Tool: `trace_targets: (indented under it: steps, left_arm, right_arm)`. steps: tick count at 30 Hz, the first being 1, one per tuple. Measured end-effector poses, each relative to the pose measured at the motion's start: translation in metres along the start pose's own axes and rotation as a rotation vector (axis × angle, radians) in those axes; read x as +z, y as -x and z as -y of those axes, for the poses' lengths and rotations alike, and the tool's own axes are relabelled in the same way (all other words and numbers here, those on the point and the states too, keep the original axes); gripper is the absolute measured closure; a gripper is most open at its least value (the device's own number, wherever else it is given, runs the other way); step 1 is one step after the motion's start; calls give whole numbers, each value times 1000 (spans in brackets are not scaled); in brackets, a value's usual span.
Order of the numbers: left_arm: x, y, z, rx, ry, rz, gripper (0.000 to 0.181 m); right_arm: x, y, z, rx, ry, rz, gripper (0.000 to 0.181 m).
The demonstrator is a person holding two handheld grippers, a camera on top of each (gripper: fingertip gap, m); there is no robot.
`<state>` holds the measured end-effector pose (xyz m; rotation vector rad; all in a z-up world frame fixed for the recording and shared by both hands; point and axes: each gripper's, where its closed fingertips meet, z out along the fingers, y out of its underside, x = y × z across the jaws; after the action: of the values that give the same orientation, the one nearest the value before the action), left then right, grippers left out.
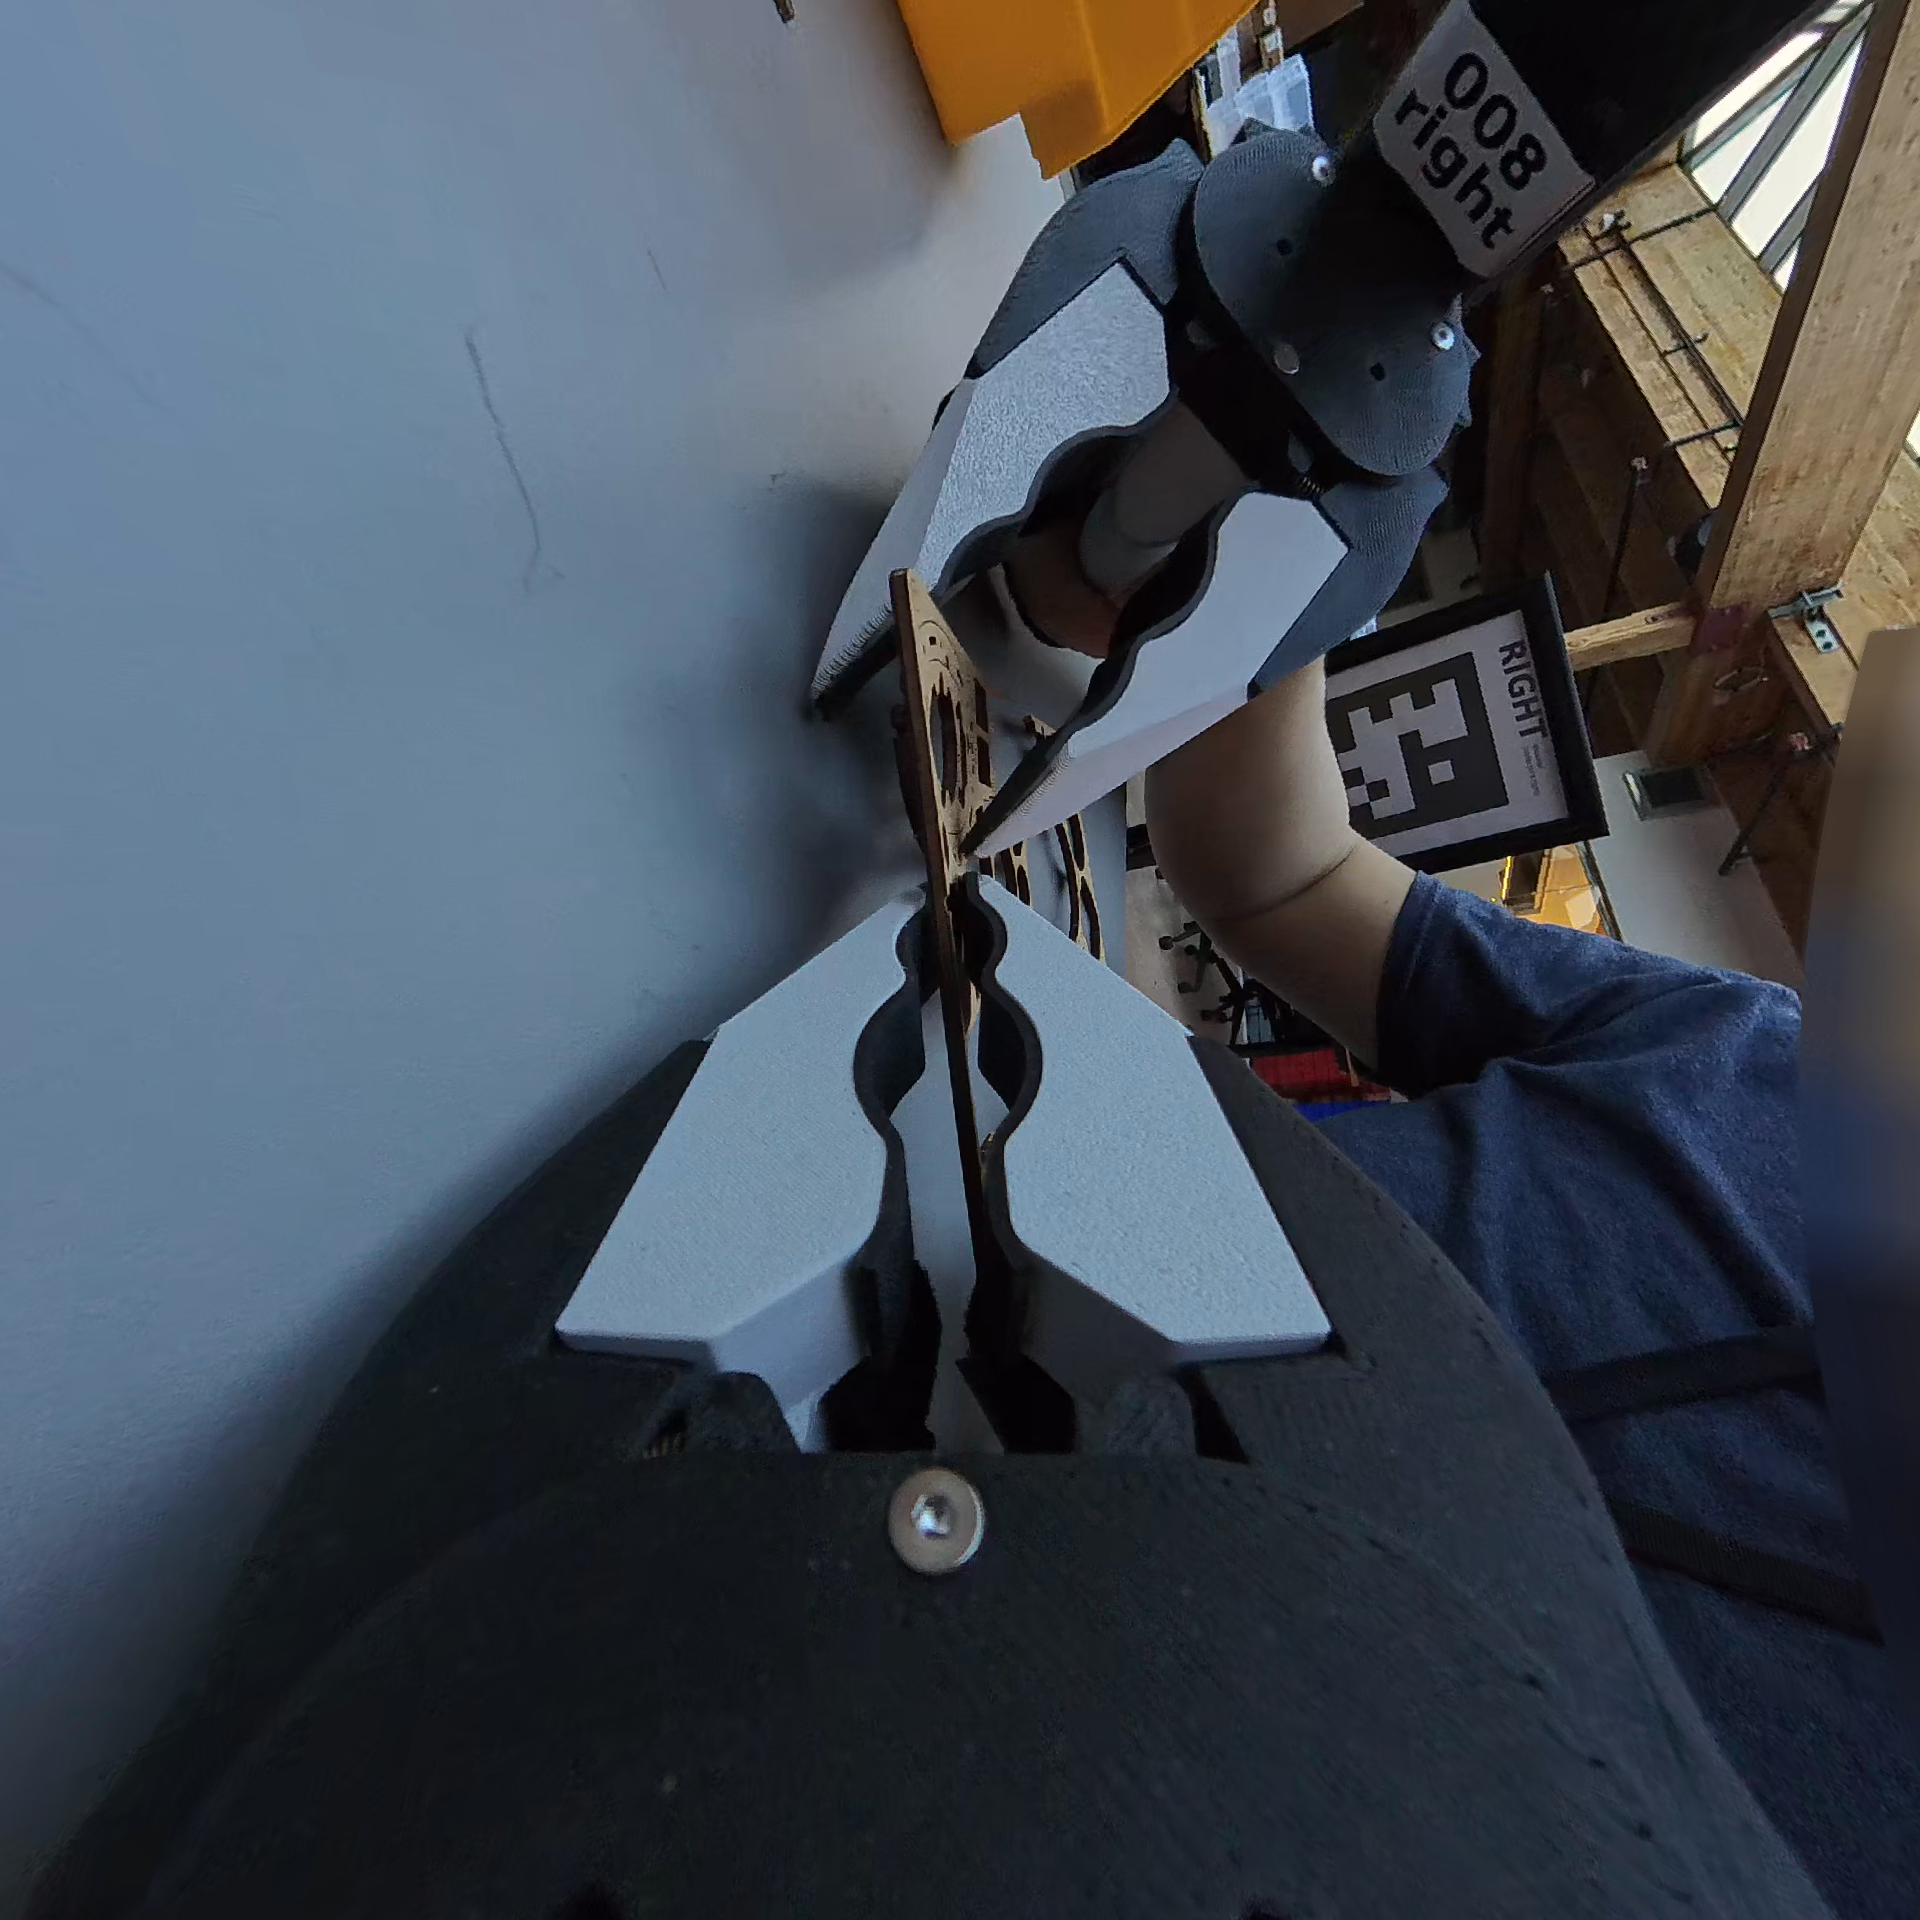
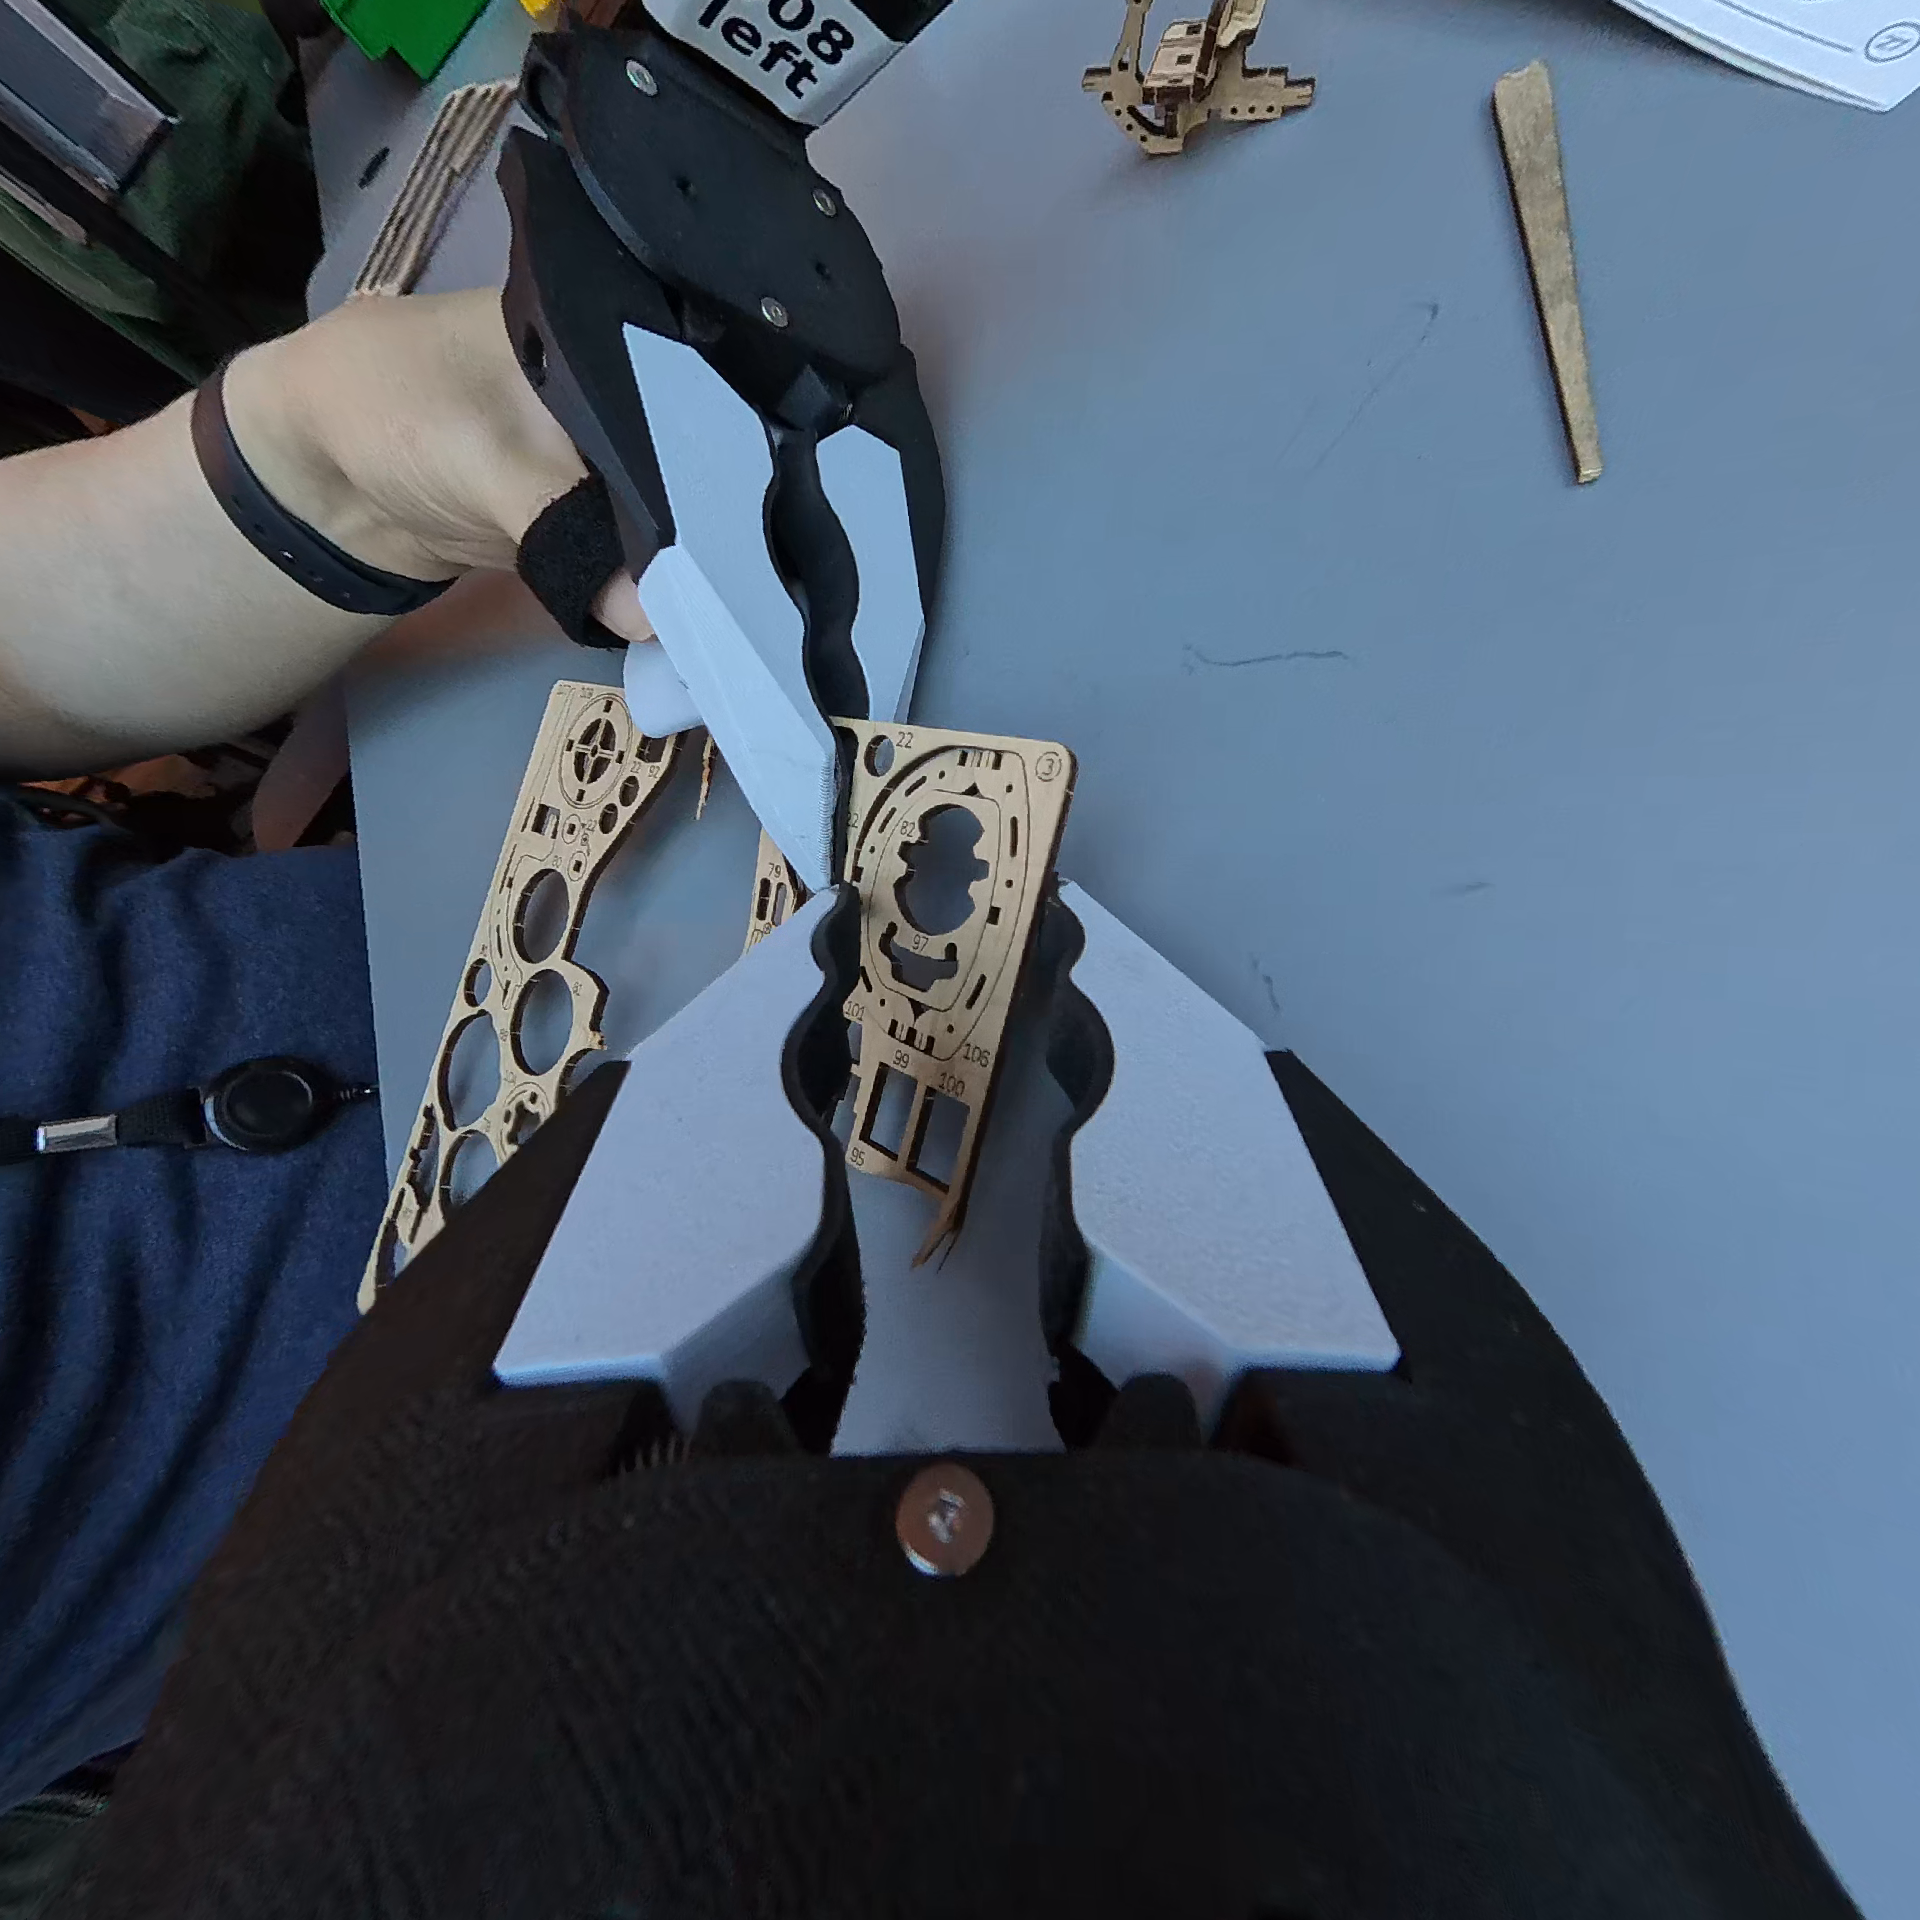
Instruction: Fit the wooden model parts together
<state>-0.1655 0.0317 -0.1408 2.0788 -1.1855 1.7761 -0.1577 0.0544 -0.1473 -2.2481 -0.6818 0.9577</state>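
Observation:
A small laser-cut wooden sheet (image 2: 1029, 790) with an oval part outline is held upright above the grey table (image 2: 1403, 831). My left gripper (image 1: 951, 894) is shut on the sheet, which shows edge-on (image 1: 928, 665) between its fingers. In the right wrist view the left gripper (image 2: 834, 831) pinches the sheet's upper left edge. My right gripper (image 2: 948, 894) is open, with the sheet between its two fingers. In the left wrist view the right gripper (image 1: 896, 777) straddles the sheet's top, and one fingertip (image 1: 987, 836) touches it.
A larger wooden sheet (image 2: 587, 940) with round cut-outs lies flat at the table's near left edge. A partly built wooden model (image 2: 1184, 83), a wooden stick (image 2: 1548, 270) and white paper (image 2: 1787, 42) lie farther back. A yellow bin (image 1: 1039, 73) stands beyond. The tips of both grippers are at nearly the same place. It is some 12 cm from my right tips to the wooden stick (image 2: 1548, 270).

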Motion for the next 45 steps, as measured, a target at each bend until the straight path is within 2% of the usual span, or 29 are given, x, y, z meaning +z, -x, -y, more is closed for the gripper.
trace_targets:
  steps: [45]
  left_arm:
    - [1, 7, -2, 44, 5, 78, 180]
  right_arm:
    - [1, -5, -3, -120, -6, -117, 148]
